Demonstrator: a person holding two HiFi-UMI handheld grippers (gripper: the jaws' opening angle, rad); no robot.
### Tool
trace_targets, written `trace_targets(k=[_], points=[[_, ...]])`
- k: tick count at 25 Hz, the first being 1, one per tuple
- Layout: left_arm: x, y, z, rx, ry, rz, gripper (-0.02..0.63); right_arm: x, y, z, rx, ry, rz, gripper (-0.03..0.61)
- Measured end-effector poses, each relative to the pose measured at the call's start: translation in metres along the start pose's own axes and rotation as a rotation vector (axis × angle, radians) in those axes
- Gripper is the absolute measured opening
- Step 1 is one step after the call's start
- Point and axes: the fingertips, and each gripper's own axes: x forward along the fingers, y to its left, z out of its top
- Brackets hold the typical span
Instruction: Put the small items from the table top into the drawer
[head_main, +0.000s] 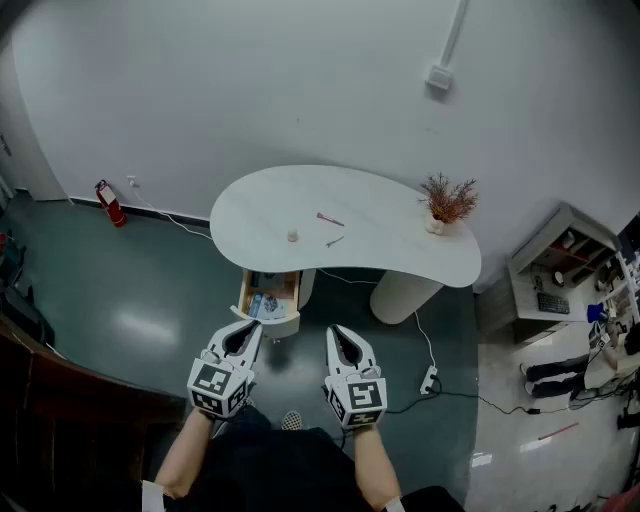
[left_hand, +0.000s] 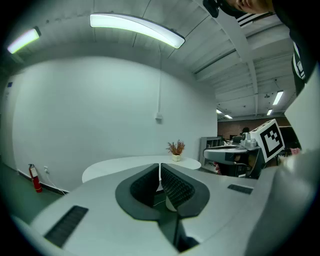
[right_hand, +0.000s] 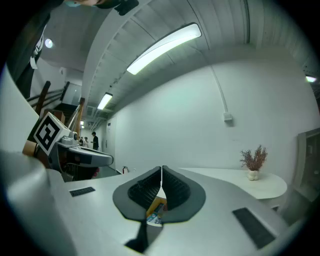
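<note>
Pink stick (head_main: 330, 219) on table (head_main: 385, 215) well ahead of left claw (head_main: 250, 332), right claw (head_main: 340, 335); both pressed together.

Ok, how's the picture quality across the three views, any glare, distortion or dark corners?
Head view: sharp and evenly lit, a soft glare patch on the floor, edges bowed, corners dim. Left gripper view: heavy fisheye, black corners, light strip blown out. Right gripper view: same fisheye, its ceiling tube glaring.

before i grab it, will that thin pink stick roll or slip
The pink stick lies flat on the smooth white table, so it may slide or roll if nudged. It looks slim and light, likely fiddly to pinch.
</note>
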Motion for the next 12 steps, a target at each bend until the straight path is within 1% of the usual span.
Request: trace_targets(k=[6,12], points=[[0.000,0.003,0.003,0.011,-0.003,0.001,0.026,0.003,-0.003,0.002,0.040,-0.017,-0.004,0.034],[0.013,0.016,0.000,0.002,0.021,-0.001,0.026,0.024,-0.009,-0.007,0.064,0.017,-0.015,0.034]])
